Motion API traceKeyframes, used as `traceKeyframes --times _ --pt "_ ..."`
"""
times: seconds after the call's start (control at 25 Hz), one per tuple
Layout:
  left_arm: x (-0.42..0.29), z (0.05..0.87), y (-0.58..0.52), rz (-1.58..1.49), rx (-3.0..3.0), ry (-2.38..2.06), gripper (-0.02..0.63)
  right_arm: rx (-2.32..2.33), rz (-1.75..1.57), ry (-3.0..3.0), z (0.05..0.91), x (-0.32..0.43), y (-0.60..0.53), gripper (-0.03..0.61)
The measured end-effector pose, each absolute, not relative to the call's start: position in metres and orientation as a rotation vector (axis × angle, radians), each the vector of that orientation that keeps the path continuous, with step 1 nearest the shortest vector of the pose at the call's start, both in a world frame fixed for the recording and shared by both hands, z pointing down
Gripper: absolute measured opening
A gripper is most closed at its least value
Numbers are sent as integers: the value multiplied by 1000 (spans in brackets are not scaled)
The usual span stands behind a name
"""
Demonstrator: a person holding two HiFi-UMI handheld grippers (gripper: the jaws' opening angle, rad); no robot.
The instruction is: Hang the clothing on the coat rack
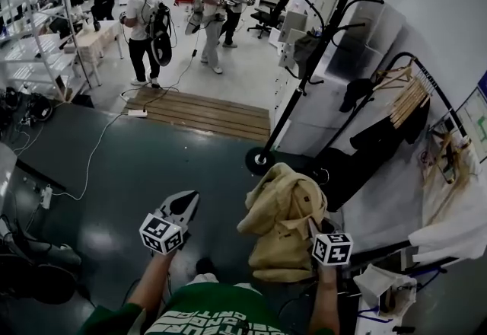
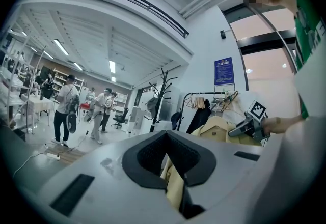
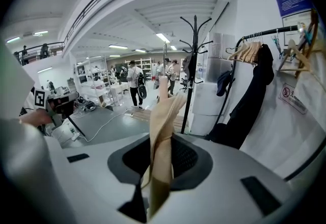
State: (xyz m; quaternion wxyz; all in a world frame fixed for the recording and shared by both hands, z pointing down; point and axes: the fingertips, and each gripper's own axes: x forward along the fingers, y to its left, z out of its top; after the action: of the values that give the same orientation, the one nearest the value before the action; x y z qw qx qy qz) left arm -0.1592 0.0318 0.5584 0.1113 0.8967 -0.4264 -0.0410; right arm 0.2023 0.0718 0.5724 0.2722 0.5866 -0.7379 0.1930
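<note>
A tan jacket hangs bunched from my right gripper, which is shut on a fold of it; the cloth stands up between the pads. In the head view only that gripper's marker cube shows, at the jacket's lower right. My left gripper is left of the jacket and apart from it, with its jaws a little apart and holding nothing; tan cloth shows through their gap. The black coat rack stands ahead, its round base on the floor and its hooks bare apart from a grey item.
A clothes rail with wooden hangers and black garments stands at the right by the white wall. Wooden boards and a cable lie on the floor ahead. Several people stand farther back. A white bag sits at lower right.
</note>
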Motion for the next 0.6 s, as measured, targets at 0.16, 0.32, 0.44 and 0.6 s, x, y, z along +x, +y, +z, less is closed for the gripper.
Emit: traceKeyframes --times 0.16,0.32,0.44,0.6 --pt "-172 560 22 -137 2624 -1264 5 1581 534 -1990 571 193 59 84" --pt "-177 561 16 -141 2615 -1262 5 1573 532 -1992 571 185 48 84" --pt "-178 562 12 -136 2613 -1263 5 1562 531 -1999 572 181 39 84" --pt "-183 563 -1 -127 2611 -1278 5 1549 524 -2004 576 176 21 84"
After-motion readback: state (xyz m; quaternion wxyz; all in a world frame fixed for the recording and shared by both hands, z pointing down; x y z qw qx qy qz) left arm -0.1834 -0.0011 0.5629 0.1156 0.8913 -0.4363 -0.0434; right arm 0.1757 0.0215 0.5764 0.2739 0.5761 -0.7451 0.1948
